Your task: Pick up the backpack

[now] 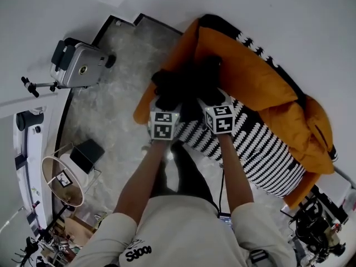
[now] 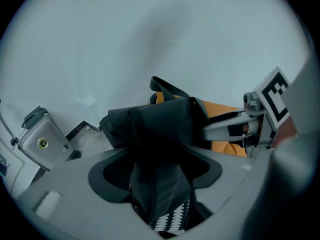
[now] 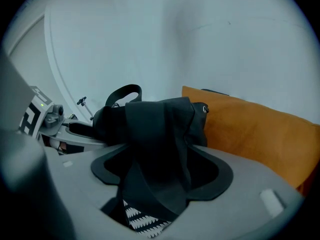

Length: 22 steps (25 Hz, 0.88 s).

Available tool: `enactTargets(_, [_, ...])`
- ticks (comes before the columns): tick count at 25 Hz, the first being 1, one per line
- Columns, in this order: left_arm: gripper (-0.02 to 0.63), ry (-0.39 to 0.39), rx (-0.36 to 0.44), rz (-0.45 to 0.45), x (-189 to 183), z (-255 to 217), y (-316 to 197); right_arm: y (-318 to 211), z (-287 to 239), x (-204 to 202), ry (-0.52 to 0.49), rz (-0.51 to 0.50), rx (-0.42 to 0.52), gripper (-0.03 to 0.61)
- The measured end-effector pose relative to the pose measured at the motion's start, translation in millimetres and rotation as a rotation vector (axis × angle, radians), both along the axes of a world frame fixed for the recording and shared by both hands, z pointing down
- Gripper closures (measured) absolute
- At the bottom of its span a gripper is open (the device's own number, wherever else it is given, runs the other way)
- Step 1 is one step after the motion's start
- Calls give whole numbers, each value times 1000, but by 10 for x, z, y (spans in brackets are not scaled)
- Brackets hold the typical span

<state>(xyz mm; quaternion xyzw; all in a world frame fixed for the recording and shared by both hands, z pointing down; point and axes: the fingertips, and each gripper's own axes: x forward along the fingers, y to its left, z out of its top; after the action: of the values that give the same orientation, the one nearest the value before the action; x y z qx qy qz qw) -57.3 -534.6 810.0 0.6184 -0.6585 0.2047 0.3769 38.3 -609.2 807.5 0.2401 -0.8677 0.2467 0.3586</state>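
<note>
The black backpack (image 1: 188, 79) rests on an orange cushion (image 1: 250, 77) beside a black-and-white patterned cloth (image 1: 261, 149). Both grippers point down at it side by side, marker cubes towards me. In the left gripper view a backpack strap (image 2: 160, 149) runs down through the gap of the left gripper (image 2: 156, 171); its jaws stand wide and the pads do not press on it. My right gripper (image 3: 161, 171) is likewise open, with another black strap (image 3: 157, 144) draped between its jaws. In the head view the left gripper (image 1: 168, 92) and right gripper (image 1: 210, 85) merge with the dark bag.
A grey hard-shell suitcase (image 1: 80, 65) stands at the left beside a pale shaggy rug (image 1: 117, 99). A lamp shade (image 1: 61, 179) and a small table sit at lower left. Dark gear on stands (image 1: 314, 227) crowds the lower right. White walls surround the corner.
</note>
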Motion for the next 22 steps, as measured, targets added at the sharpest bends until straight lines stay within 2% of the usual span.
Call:
enactTargets(2, [343, -12, -12, 3, -23, 6, -7, -9, 20, -32, -11, 0, -7, 253])
enactTargets(5, [397, -36, -29, 8, -56, -8, 46, 13, 2, -68, -8, -13, 7, 318])
enactTargets(9, [449, -71, -18, 9, -130, -86, 186, 143, -117, -68, -21, -5, 9, 458])
enactTargets(11, [471, -115, 17, 3, -184, -193, 235, 192, -251, -40, -62, 9, 26, 490])
enactTargets(16, [495, -182, 102, 13, -224, -484, 262, 276, -639, 134, -192, 80, 103, 511])
enactTargets(22, [503, -149, 173, 60, -208, -739, 297, 465, -973, 183, -269, 166, 142, 514])
